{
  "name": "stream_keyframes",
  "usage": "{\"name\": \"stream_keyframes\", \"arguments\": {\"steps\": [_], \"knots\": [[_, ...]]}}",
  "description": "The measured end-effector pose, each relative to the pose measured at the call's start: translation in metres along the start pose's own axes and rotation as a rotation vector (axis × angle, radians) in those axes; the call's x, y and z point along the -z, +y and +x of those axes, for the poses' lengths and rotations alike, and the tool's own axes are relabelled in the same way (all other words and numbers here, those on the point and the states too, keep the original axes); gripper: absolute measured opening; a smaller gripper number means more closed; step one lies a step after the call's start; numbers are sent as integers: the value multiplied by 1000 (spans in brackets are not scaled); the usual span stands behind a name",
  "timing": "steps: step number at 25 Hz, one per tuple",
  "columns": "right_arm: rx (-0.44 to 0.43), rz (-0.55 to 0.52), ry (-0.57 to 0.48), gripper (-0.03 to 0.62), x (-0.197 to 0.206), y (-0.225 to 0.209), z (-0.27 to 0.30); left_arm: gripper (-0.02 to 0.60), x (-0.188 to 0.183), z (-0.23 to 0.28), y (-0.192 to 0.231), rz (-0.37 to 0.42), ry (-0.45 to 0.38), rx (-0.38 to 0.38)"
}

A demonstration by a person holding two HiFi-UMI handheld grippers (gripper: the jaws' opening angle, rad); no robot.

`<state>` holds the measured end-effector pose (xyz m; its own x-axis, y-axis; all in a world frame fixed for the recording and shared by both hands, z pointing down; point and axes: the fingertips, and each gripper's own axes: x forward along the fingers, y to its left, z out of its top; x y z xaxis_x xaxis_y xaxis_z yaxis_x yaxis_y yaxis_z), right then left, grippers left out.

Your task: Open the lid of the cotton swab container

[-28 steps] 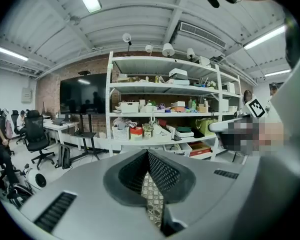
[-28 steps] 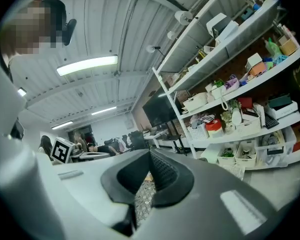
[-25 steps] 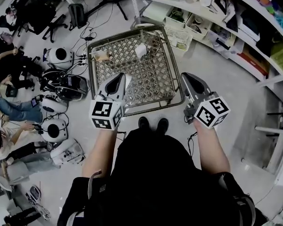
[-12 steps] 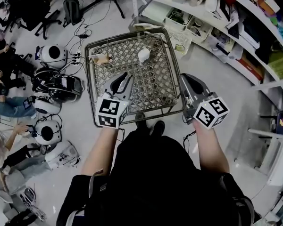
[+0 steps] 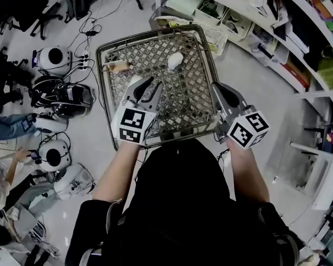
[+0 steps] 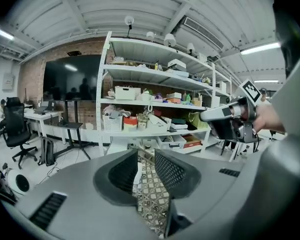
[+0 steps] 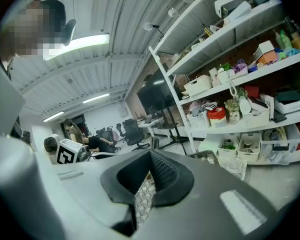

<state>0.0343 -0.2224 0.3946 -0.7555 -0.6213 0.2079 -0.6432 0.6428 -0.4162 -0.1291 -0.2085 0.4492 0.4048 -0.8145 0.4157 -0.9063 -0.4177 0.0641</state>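
Cotton swab container (image 5: pixel 175 60) is sitting with open room around it near the desk's (image 5: pixel 188 104) far rim; left gripper's (image 5: pixel 146 85) empty fingers are spreading, having just been opening; right gripper's (image 5: pixel 219 90) fingers are pressing together.

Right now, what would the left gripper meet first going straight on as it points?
Probably the white container, seen ahead between the jaws of the left gripper; they have just been opening, with nothing held. It tilts down, so the lattice tabletop might come first.

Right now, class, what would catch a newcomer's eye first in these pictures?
Two cube-marked grippers hang at the near end of a metal lattice table: the left gripper, jaws empty, has just been opening; the right gripper is shut. A small white container stands toward the table's far side.
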Motion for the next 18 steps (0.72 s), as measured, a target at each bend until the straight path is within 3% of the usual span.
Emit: {"name": "stream_keyframes", "arguments": {"steps": [11, 18], "knots": [[-31, -27, 115, 11, 38, -19, 52, 114, 39, 45, 3, -43, 56, 16], [-16, -26, 127, 11, 56, -41, 67, 135, 61, 83, 11, -56, 94, 15]]}}
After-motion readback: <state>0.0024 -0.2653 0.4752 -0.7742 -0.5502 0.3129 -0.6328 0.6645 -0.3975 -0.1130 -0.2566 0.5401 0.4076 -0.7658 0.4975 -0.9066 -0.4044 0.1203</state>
